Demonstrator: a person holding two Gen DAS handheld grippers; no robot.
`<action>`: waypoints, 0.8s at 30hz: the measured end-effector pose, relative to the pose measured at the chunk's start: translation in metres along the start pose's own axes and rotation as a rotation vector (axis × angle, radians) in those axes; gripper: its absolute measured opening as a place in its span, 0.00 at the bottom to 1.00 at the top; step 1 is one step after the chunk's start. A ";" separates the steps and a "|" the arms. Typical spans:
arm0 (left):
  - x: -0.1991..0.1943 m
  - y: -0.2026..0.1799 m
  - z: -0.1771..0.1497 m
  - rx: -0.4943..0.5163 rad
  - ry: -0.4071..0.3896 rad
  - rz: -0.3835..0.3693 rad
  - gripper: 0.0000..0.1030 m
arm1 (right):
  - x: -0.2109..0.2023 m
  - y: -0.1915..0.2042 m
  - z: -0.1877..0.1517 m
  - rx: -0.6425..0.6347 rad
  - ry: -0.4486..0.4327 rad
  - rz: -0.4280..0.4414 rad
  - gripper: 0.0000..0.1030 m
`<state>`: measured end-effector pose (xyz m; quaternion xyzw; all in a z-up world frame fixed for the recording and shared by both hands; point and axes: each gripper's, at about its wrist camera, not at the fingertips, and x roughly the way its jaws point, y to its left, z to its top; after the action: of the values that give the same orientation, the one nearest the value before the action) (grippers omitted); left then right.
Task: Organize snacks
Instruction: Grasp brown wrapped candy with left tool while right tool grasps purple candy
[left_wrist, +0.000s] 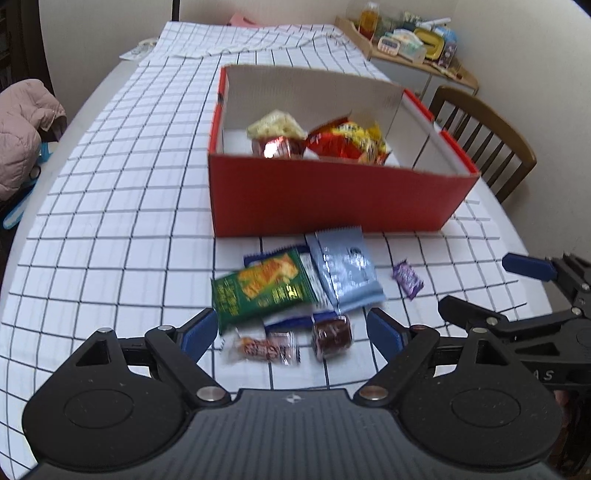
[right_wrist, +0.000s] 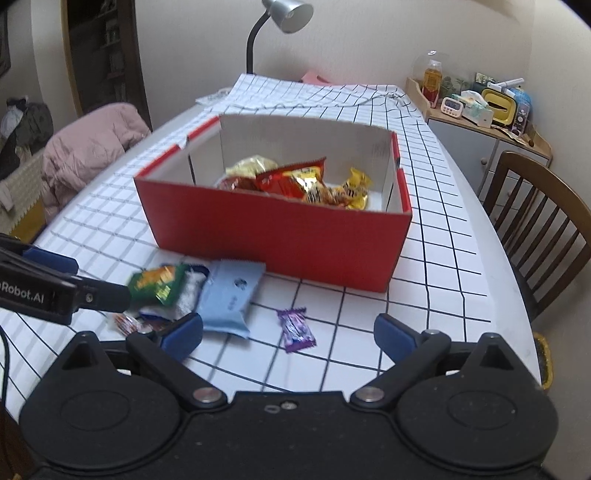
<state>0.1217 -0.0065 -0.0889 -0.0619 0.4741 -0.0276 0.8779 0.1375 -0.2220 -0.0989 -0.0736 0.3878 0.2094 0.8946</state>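
Jaws on both tools stand wide apart and hold nothing: the left gripper (left_wrist: 291, 328) hovers low over a loose heap of snacks on the checked tabletop (left_wrist: 110, 229), and the right gripper (right_wrist: 288, 330) hangs just beside it. Between the left jaws lie a dark brown wrapped sweet (left_wrist: 331, 334) and a clear-wrapped candy (left_wrist: 264, 349); just ahead of them a green cracker packet (left_wrist: 258, 286) overlaps a pale blue sachet (left_wrist: 345, 273). Between the right jaws and a little ahead sits a small purple candy (right_wrist: 295, 328), apart from the heap. Beyond everything stands the red cardboard box (left_wrist: 325, 195), already holding several packets. These wrappers look light, crinkly and slippery; flat packets probably want a pinch across an edge or seam, the small sweets across their body, gently, since crackers could crush.
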 end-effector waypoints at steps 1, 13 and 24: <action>0.003 -0.002 -0.002 0.001 0.005 0.004 0.85 | 0.004 -0.001 -0.002 -0.009 0.008 -0.001 0.94; 0.038 -0.020 -0.010 -0.015 0.038 0.054 0.85 | 0.046 -0.017 -0.011 -0.055 0.067 0.084 0.80; 0.052 -0.029 -0.010 -0.031 0.048 0.054 0.84 | 0.076 -0.020 -0.007 -0.122 0.117 0.121 0.56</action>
<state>0.1418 -0.0417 -0.1335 -0.0620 0.4969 0.0022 0.8656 0.1880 -0.2181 -0.1600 -0.1163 0.4297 0.2817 0.8500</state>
